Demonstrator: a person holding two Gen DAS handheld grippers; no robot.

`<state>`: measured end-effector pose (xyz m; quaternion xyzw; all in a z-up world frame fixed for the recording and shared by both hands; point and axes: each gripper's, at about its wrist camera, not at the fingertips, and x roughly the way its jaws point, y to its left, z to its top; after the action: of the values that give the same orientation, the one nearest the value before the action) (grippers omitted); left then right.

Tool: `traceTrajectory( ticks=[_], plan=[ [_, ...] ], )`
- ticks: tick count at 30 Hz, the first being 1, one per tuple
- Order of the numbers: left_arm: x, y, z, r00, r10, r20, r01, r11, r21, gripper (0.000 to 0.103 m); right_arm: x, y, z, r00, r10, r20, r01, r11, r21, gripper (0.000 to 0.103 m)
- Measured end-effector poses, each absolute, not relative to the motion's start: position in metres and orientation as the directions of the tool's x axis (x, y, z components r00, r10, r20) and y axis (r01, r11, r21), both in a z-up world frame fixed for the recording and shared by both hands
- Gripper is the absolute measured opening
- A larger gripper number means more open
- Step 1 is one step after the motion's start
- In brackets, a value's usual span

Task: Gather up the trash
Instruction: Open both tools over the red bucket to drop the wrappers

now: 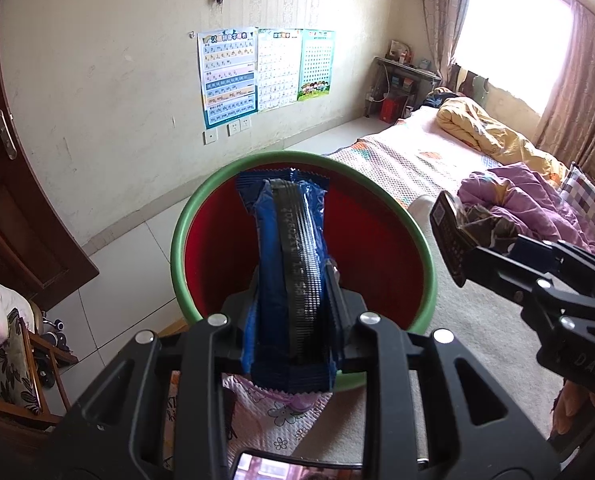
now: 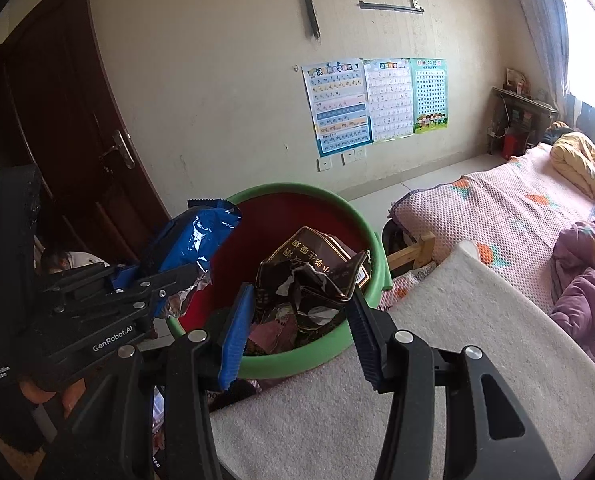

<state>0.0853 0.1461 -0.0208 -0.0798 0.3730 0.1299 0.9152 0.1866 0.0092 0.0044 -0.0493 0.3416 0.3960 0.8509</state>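
Note:
A red bin with a green rim (image 1: pixel 185 240) (image 2: pixel 361 240) stands by the bed. My left gripper (image 1: pixel 293 300) is shut on a blue snack wrapper (image 1: pixel 285 248) and holds it over the bin's mouth; the same gripper (image 2: pixel 169 280) and wrapper (image 2: pixel 193 240) show at the left of the right wrist view. My right gripper (image 2: pixel 301 304) is closed on a crumpled dark brown packet (image 2: pixel 309 276) above the bin's near rim. The same gripper (image 1: pixel 469 252) and packet (image 1: pixel 449 228) show at the right of the left wrist view.
A grey-white blanket (image 2: pixel 437 360) lies under my right gripper. The bed (image 2: pixel 517 216) with pink cover and purple and yellow quilts runs right. A dark wooden door (image 2: pixel 77 120) is at the left. Posters (image 1: pixel 265 72) hang on the wall. A chair (image 1: pixel 13 360) stands lower left.

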Motion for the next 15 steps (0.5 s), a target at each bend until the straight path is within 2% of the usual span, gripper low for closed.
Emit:
traceTrajectory(
  ticks=[2,3,4,8,10,11,13,15],
  plan=[
    [0.090,0.148,-0.023,0.681,0.194,-0.706,-0.312,0.949,-0.041,0.032,0.189,0.016,0.004,0.451,0.645,-0.617,-0.720,0.672,0.176,0.049],
    [0.091,0.149,-0.023,0.679,0.202,-0.706,-0.321,0.946,-0.038,0.037,0.190,0.019,0.004,0.452,0.647,-0.614,-0.723,0.669,0.172,0.059],
    [0.091,0.151,-0.023,0.677,0.210,-0.705,-0.329,0.944,-0.035,0.038,0.190,0.019,0.005,0.458,0.650,-0.607,-0.726,0.667,0.167,0.064],
    [0.085,0.154,-0.022,0.675,0.223,-0.704,-0.349,0.936,-0.039,0.045,0.185,0.009,0.010,0.469,0.662,-0.584,-0.726,0.666,0.171,0.066],
    [0.079,0.153,-0.020,0.684,0.216,-0.697,-0.347,0.937,-0.050,0.049,0.180,-0.005,0.013,0.487,0.669,-0.561,-0.708,0.679,0.195,0.075],
    [0.076,0.152,-0.018,0.694,0.204,-0.691,-0.339,0.938,-0.064,0.058,0.177,-0.013,0.016,0.501,0.670,-0.548,-0.697,0.688,0.204,0.078],
    [0.067,0.145,-0.010,0.735,0.157,-0.660,-0.309,0.943,-0.119,0.065,0.164,-0.033,0.021,0.541,0.666,-0.513,-0.672,0.709,0.213,0.084],
    [0.060,0.134,-0.002,0.778,0.107,-0.619,-0.267,0.948,-0.172,0.083,0.149,-0.054,0.029,0.593,0.658,-0.464,-0.649,0.732,0.209,0.092]
  ],
)
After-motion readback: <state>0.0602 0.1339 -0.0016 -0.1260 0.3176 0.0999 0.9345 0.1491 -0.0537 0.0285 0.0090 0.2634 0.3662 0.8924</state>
